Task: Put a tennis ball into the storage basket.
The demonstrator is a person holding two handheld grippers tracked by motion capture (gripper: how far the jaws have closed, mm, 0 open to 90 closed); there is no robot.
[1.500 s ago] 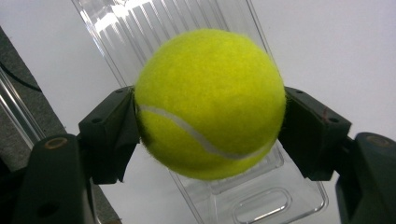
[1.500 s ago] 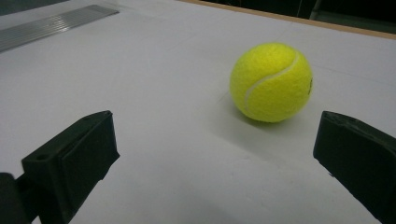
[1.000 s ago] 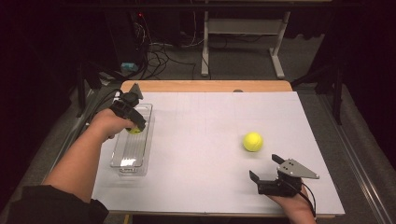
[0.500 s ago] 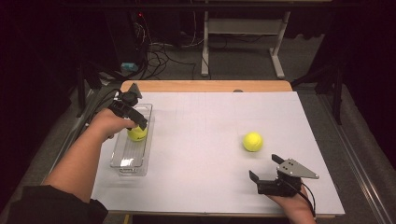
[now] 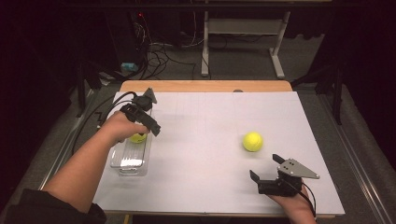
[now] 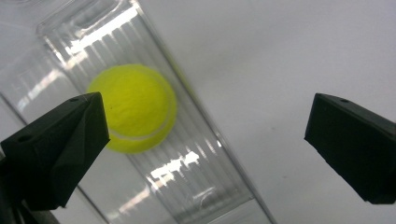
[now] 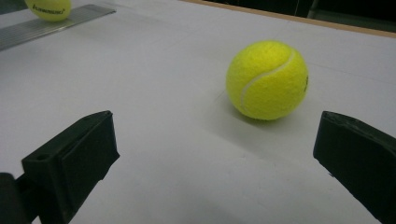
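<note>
Right gripper: the right gripper (image 5: 266, 175) is low at the near edge of the table. Its jaws are wide apart and hold nothing.
Ball on the table: a yellow ball (image 5: 252, 141) sits on the white table (image 5: 205, 158), just past the right gripper. In the right gripper view this ball (image 7: 267, 80) lies ahead, between the two jaws but not touching them.
Left gripper: the left gripper (image 5: 148, 122) hangs over the far end of the clear box (image 5: 127, 163). Its jaws are wide apart and hold nothing.
Ball in the box: a second yellow ball (image 6: 133, 108) lies inside the clear box (image 6: 196, 186), under the left gripper and apart from its jaws.
Step now: I think one ball is put away, and the ball on the table is next.
Next move: the right gripper should slide forward until the ball is between its jaws, then close gently. The ball is round, so a bump could make it roll off.
In the way: nothing sits between the right gripper and its ball. The left gripper should lift off the box to make room.
Far off: past the table is a dark floor with cables (image 5: 159, 51) and a white frame (image 5: 243, 32).
</note>
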